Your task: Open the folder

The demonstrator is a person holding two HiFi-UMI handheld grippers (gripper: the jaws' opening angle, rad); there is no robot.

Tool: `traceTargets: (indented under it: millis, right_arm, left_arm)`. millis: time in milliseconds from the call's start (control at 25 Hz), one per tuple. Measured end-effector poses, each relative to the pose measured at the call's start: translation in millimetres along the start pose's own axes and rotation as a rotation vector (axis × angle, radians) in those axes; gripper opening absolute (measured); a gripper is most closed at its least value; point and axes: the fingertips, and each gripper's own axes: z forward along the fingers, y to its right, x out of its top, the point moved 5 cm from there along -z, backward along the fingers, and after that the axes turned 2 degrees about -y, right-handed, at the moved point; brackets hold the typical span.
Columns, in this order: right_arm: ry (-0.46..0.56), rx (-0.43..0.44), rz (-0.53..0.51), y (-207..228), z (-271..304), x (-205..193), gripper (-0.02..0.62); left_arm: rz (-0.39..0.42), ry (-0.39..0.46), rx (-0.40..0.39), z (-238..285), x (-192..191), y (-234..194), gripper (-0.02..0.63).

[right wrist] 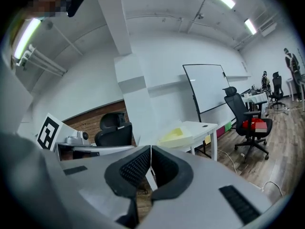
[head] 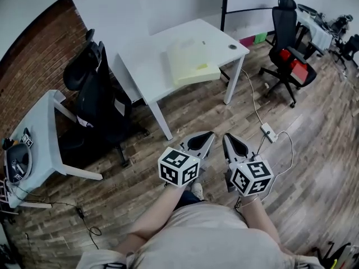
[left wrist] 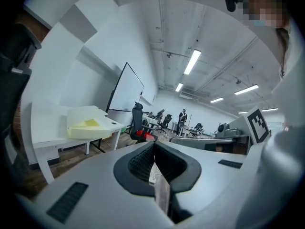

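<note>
Gripping nothing: left tongs [left wrist: 153, 145], right tongs [right wrist: 150, 148] closed.

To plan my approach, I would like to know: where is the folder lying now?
In the head view the pale yellow folder lies on the right part of the white table, at upper centre, with the black office chair left of that table.

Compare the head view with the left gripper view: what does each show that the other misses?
Head view only: a power strip on the wood floor, a second white table at the left, and the left gripper and right gripper from above, well short of the desk. Left gripper view only: ceiling strip lights, a whiteboard, people standing far off, and the left gripper's jaws close up, shut with nothing between them. Both: the pale yellow folder lying on the white desk, and a black office chair with something red on its seat.
</note>
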Motion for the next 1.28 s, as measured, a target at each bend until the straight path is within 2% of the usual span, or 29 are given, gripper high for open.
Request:
traceTargets:
  millis: [320,720,920,1280]
  right_arm:
    - [-0.014,-0.02,0.007,7.8,45.8,8.3,0.023]
    - [-0.051,-0.045,0.023,28.5,66.1,2.3,0.021]
    - [-0.05,-0.034,0.021,45.0,90.2,9.7,0.021]
    - [-0.061,0.016,0.008,87.9,157.8,38.4,0.021]
  left_arm:
    - [-0.011,-0.028,-0.037,23.8,9.3,-38.6,0.017]
    - [-0.054,-0.051,-0.036,43.3,3.0,-62.5,0.017]
    - [-0.049,-0.055,-0.018,58.9,8.7,-79.5,0.017]
    - [-0.031,-0.032,0.036,111.9,42.5,-128.6,0.018]
